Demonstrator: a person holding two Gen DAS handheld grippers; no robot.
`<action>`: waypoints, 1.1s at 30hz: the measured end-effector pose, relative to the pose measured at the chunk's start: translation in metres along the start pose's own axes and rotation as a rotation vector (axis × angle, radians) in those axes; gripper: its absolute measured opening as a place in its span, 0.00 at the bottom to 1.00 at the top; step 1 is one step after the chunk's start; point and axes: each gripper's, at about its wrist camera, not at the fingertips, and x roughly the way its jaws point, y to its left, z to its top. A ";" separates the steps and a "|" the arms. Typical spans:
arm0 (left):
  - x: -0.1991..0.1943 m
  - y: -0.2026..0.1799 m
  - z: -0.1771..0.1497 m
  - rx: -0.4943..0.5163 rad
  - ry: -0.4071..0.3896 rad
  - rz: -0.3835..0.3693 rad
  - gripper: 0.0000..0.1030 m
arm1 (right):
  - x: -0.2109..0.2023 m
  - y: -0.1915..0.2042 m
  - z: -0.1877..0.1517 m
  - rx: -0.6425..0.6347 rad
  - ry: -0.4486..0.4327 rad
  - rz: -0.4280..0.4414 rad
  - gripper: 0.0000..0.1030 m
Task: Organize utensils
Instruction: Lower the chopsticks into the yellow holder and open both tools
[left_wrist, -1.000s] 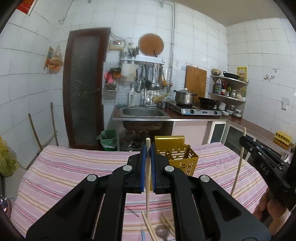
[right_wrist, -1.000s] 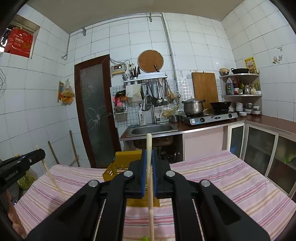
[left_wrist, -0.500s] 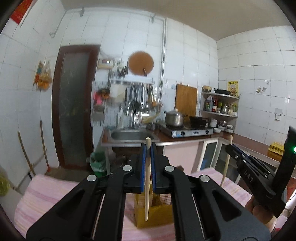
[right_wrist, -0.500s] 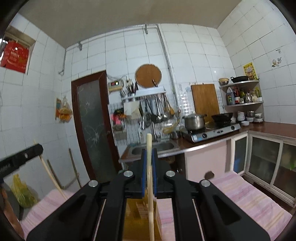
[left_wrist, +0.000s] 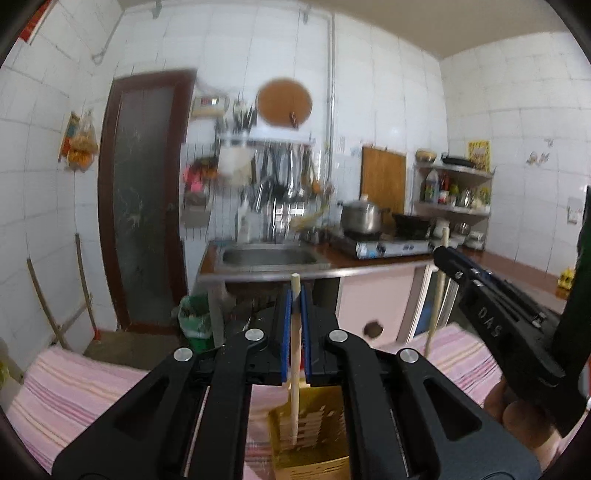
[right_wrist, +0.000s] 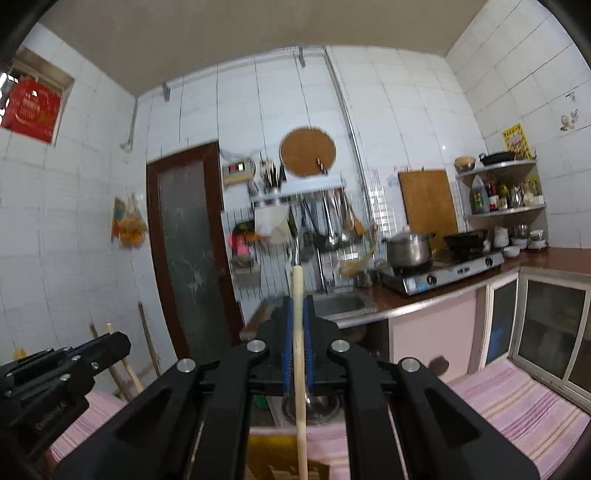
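My left gripper (left_wrist: 294, 306) is shut on a pale wooden chopstick (left_wrist: 294, 391) held upright; its lower end hangs over the open top of the yellow slotted utensil basket (left_wrist: 314, 435) on the striped tablecloth. My right gripper (right_wrist: 297, 317) is shut on a second wooden chopstick (right_wrist: 300, 387), also upright, above the same basket (right_wrist: 273, 458). The right gripper (left_wrist: 491, 314) with its chopstick (left_wrist: 436, 291) shows at the right of the left wrist view. The left gripper (right_wrist: 55, 373) shows at the lower left of the right wrist view.
The pink striped tablecloth (left_wrist: 81, 391) covers the table under both grippers. Behind it are a steel sink (left_wrist: 269, 258), a gas stove with a pot (left_wrist: 360, 219), a dark door (left_wrist: 144, 199) and corner shelves (left_wrist: 454, 192).
Both grippers have risen and moved over the yellow basket with their chopsticks. The loose utensils on the cloth have dropped out of view.
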 end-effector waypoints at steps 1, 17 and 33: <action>0.007 0.002 -0.008 -0.001 0.025 0.008 0.04 | 0.003 0.000 -0.006 -0.003 0.019 -0.001 0.06; -0.109 0.046 0.028 -0.050 -0.027 0.169 0.95 | -0.071 -0.023 0.033 -0.095 0.136 -0.167 0.75; -0.168 0.054 -0.084 0.052 0.177 0.258 0.95 | -0.169 -0.034 -0.055 -0.117 0.336 -0.222 0.91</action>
